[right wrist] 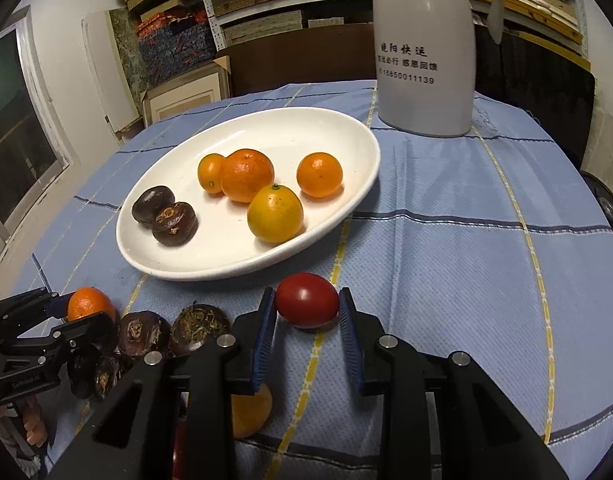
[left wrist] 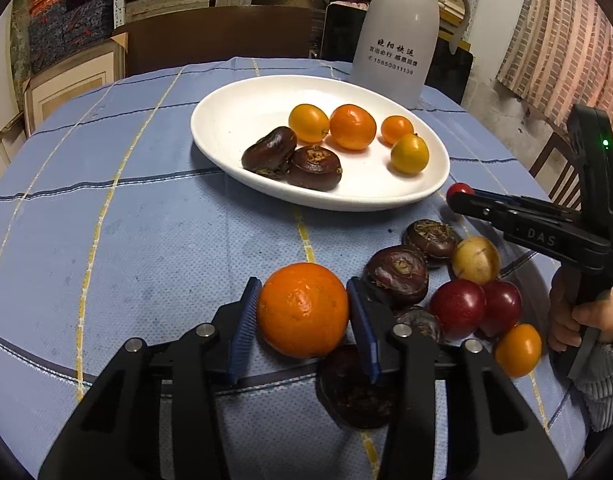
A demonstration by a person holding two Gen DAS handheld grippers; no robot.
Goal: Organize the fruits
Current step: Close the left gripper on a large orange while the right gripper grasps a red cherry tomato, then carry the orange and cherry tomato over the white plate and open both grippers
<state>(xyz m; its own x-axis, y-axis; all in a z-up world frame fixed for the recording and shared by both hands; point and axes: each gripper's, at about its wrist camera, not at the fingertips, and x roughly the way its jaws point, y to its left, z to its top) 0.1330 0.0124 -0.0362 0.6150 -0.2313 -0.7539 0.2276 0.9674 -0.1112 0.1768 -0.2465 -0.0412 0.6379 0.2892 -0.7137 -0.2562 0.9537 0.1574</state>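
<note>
Orange [left wrist: 302, 310] clamped in left hand-held gripper [left wrist: 302, 312], tomato [right wrist: 306, 300] in right hand-held gripper [right wrist: 306, 312], both angled downward.

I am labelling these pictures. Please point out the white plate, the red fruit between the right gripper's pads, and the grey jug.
white plate [right wrist: 242, 268], right wrist view, bare near rim.
red fruit [right wrist: 306, 305], right wrist view, middle of skin.
grey jug [left wrist: 394, 32], left wrist view, middle of body.

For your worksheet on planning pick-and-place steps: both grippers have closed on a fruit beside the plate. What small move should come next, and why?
Probably lift both slightly: the left gripper clamps the orange, the right gripper the red fruit, and the white plate lies just ahead.
</note>
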